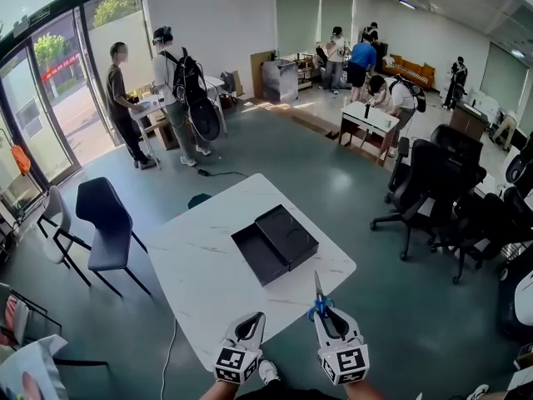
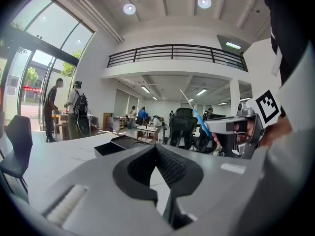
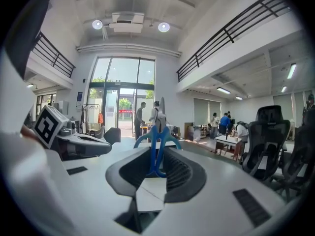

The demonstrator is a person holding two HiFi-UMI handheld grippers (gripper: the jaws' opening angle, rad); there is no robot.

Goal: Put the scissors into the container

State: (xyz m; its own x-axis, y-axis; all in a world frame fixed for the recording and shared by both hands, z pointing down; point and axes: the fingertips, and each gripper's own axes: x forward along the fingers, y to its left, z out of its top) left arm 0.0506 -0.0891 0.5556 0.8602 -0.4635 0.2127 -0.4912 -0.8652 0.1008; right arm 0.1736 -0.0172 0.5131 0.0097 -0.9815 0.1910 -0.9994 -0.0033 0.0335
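Observation:
Blue-handled scissors (image 1: 319,300) stick up and forward out of my right gripper (image 1: 326,313), which is shut on their handles (image 3: 157,146); the blades point toward the table. In the left gripper view the scissors (image 2: 197,116) show at the right, held off the table. The container (image 1: 275,243) is a black shallow box with its lid beside it, lying on the white marble table (image 1: 208,265) ahead of both grippers. My left gripper (image 1: 246,330) is shut with nothing in it, at the table's near edge.
A dark chair (image 1: 104,227) stands left of the table. Black office chairs (image 1: 433,186) crowd the right side. Several people stand at benches farther back. A cable (image 1: 171,352) trails on the floor near the table's left corner.

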